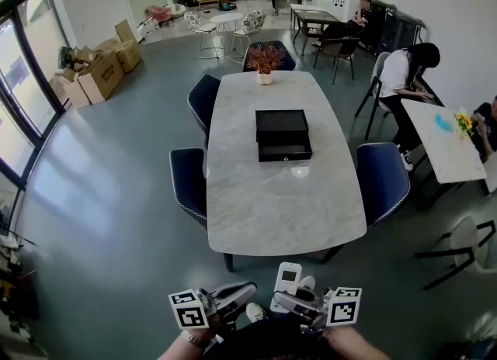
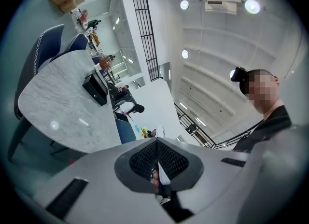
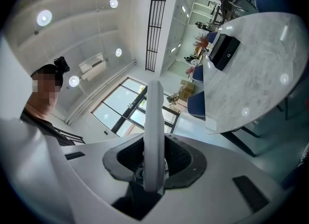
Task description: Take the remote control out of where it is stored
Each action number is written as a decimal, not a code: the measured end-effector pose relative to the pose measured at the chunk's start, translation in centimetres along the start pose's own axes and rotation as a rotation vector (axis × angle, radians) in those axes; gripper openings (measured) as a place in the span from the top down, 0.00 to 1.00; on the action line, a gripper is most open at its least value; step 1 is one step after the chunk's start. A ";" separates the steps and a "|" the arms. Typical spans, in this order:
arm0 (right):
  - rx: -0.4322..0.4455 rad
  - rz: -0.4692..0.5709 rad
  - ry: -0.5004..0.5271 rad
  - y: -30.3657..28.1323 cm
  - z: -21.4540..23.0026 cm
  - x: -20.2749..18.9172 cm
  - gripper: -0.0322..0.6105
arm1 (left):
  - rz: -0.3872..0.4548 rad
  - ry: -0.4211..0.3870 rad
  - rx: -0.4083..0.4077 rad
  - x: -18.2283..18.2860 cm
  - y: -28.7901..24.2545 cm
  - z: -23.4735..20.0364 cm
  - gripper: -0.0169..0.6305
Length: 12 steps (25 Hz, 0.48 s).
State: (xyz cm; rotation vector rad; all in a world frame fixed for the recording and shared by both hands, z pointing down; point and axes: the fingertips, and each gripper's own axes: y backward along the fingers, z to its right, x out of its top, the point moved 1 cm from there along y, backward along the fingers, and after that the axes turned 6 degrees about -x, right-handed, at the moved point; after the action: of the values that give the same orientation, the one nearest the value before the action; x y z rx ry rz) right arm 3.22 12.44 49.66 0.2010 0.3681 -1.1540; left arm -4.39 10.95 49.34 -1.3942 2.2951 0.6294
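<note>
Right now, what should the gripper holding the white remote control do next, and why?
Probably step forward and lay the white plastic remote control on the grey marble table: the right gripper already clamps it, well away from the black drawer box.

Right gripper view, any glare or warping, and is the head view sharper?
Right gripper view: fisheye bends the table edge, ceiling lamps flare, their spots glint on the marble; the held remote control looms large. Head view: evenly lit, sharp, edges curved.
</note>
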 end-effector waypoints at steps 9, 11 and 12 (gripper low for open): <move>0.014 -0.002 0.012 0.1 -0.4 0.1 0.78 | -0.001 -0.013 0.004 0.1 -0.1 0.4 0.97; 0.012 -0.001 0.014 0.2 -0.1 0.0 0.78 | -0.002 -0.011 0.002 0.0 -0.1 0.3 0.97; 0.011 -0.001 0.015 0.3 0.0 0.0 0.78 | 0.000 -0.008 0.002 -0.1 -0.2 0.2 0.97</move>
State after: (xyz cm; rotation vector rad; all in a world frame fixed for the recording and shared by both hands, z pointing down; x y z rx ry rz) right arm 3.47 12.57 49.63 0.2190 0.3751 -1.1564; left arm -4.16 11.03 49.18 -1.3883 2.2886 0.6316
